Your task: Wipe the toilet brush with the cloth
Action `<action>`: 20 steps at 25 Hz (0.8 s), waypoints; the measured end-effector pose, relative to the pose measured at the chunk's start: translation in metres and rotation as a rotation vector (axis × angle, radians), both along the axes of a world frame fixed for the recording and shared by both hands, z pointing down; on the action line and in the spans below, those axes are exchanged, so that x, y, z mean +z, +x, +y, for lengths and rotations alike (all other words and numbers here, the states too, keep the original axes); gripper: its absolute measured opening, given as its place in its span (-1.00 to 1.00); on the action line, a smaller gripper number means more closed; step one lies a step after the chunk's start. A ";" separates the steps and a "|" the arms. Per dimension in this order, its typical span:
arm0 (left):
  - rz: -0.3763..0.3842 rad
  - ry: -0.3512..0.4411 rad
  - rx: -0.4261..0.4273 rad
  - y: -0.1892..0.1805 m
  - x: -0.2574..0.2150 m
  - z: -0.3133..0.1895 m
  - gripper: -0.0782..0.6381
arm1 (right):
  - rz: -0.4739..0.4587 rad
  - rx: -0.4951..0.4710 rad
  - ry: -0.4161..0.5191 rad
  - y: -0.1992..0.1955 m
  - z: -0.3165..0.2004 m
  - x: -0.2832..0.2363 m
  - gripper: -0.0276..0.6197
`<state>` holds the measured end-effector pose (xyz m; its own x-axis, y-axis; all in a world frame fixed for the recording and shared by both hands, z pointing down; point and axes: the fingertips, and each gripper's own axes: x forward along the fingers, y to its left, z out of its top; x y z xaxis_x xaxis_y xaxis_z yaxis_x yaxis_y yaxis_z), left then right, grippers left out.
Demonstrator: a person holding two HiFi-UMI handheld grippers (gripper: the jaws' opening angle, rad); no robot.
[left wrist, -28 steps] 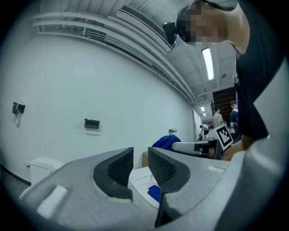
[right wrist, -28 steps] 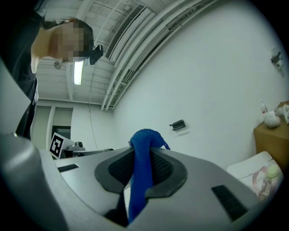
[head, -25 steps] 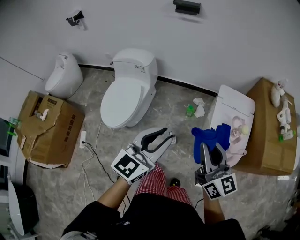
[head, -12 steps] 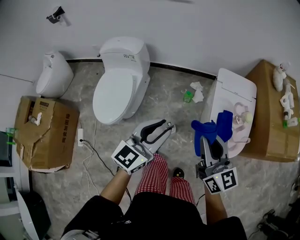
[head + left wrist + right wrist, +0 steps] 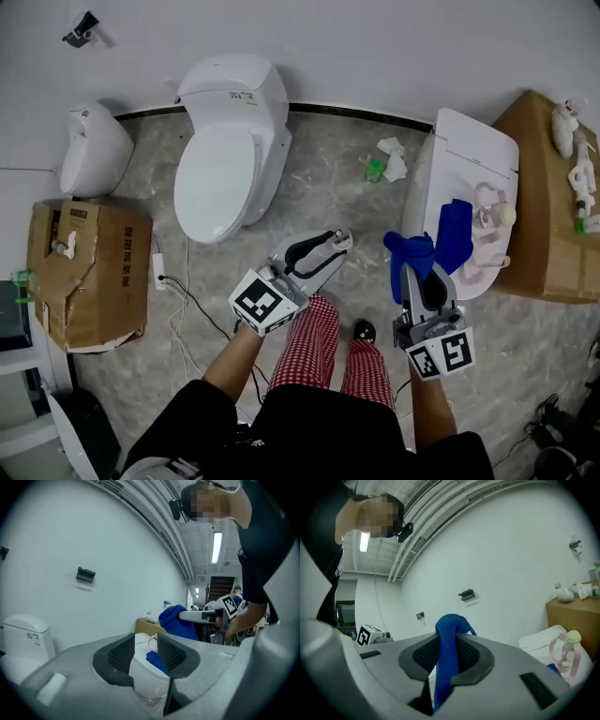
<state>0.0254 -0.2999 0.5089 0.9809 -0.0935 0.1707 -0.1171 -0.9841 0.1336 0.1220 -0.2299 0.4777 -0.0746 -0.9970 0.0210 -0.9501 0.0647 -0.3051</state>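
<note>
Starting with the left gripper (image 5: 337, 246), it is held level, well to the left of the white fixture (image 5: 464, 155), its tips pointing toward that fixture. Its jaws stand partly apart and have just been opening; nothing is between the ribbed black pads (image 5: 123, 652), and only the fixture's smooth white side shows through the gap. The shell round the pads is matt grey plastic.

Next to the right, the right gripper (image 5: 424, 274) sits just beside the fixture's near left edge. Its jaws are closed narrowly on the cloth (image 5: 409, 255), a blue knitted-looking fabric bunched into a thick fold that stands up between the pads and rounds over above them. A further blue fold lies on top of the fixture; whether it is the same piece cannot be told.

Farther right, the toilet brush (image 5: 489, 208) lies on top of the fixture, toward its right half, apart from both grippers and beyond the right gripper's tips. It shows a pale pink, translucent looped body and a round yellowish knob. The blue fold lies just beside it on its left.
</note>
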 end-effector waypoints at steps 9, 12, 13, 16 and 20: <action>-0.084 0.010 0.050 0.005 0.057 -0.014 -0.37 | -0.003 0.027 -0.037 0.007 -0.017 0.038 -0.71; -0.118 -0.003 0.063 0.007 0.079 -0.018 -0.37 | -0.007 0.029 -0.050 0.008 -0.024 0.052 -0.71; -0.125 -0.015 0.066 0.007 0.086 -0.019 -0.37 | -0.007 0.029 -0.056 0.008 -0.025 0.057 -0.71; -0.123 -0.028 0.082 0.009 0.101 -0.016 -0.36 | -0.003 0.028 -0.075 0.007 -0.026 0.071 -0.71; -0.181 -0.023 0.113 0.016 0.132 -0.019 -0.32 | -0.010 0.040 -0.089 0.010 -0.028 0.088 -0.71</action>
